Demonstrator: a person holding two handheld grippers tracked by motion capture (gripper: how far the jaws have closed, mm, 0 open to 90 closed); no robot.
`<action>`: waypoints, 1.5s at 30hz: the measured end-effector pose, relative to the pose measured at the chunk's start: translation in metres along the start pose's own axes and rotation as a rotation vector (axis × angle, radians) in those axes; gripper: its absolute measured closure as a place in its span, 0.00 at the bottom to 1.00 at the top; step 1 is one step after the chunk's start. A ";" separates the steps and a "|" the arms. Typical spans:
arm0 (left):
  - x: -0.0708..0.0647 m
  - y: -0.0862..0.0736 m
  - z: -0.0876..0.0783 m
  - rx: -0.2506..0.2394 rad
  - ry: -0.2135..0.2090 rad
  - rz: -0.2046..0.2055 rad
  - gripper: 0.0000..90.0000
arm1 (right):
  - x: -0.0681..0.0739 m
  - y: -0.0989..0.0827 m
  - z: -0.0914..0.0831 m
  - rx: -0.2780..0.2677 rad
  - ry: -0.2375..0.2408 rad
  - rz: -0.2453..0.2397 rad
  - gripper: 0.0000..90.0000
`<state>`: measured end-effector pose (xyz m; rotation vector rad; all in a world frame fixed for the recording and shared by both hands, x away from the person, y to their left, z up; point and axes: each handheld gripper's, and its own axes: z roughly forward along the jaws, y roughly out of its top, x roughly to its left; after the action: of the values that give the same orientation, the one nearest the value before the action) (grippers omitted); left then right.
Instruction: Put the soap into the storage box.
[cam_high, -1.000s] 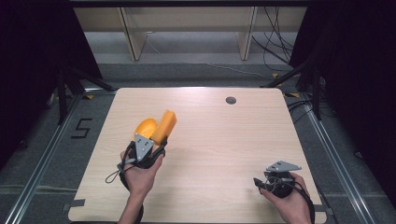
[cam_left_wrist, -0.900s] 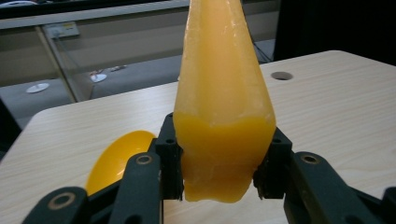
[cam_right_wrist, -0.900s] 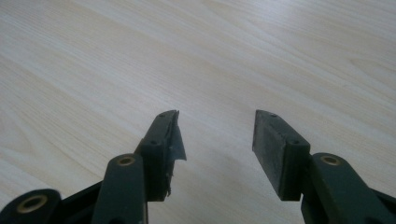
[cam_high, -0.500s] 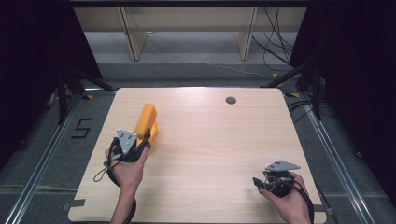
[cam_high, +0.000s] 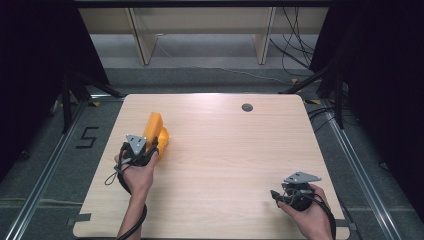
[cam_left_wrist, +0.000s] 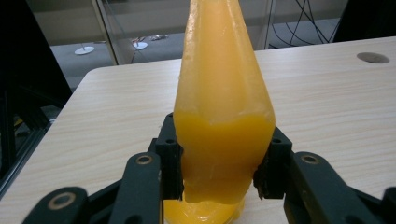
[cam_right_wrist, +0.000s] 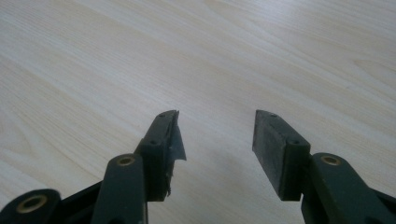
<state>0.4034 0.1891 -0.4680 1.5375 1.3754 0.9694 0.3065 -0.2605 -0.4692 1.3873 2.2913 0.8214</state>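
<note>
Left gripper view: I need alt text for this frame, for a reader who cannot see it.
The left gripper has its two black jaws closed on a soft, glossy orange object that narrows toward the top. It is held over a light wooden table, with a round dark hole near the far edge.

A light wooden table (cam_high: 225, 165) has a round grey grommet (cam_high: 247, 107) near its far edge. Beyond it stand a pale shelf (cam_high: 200, 30) and loose cables (cam_high: 295, 45); a floor mark "5" (cam_high: 89, 137) lies left.
</note>
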 end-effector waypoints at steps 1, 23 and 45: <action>0.000 -0.002 0.002 0.004 -0.001 -0.001 0.67 | 0.000 0.000 0.000 0.000 0.000 0.000 0.56; 0.002 -0.011 0.020 0.083 0.022 -0.011 0.67 | 0.000 0.000 0.000 0.006 0.002 0.004 0.56; 0.005 -0.014 0.027 0.132 -0.015 0.000 0.66 | 0.000 0.000 0.000 0.008 0.003 0.004 0.56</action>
<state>0.4239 0.1920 -0.4901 1.6387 1.4531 0.8799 0.3063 -0.2605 -0.4696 1.3950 2.2973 0.8177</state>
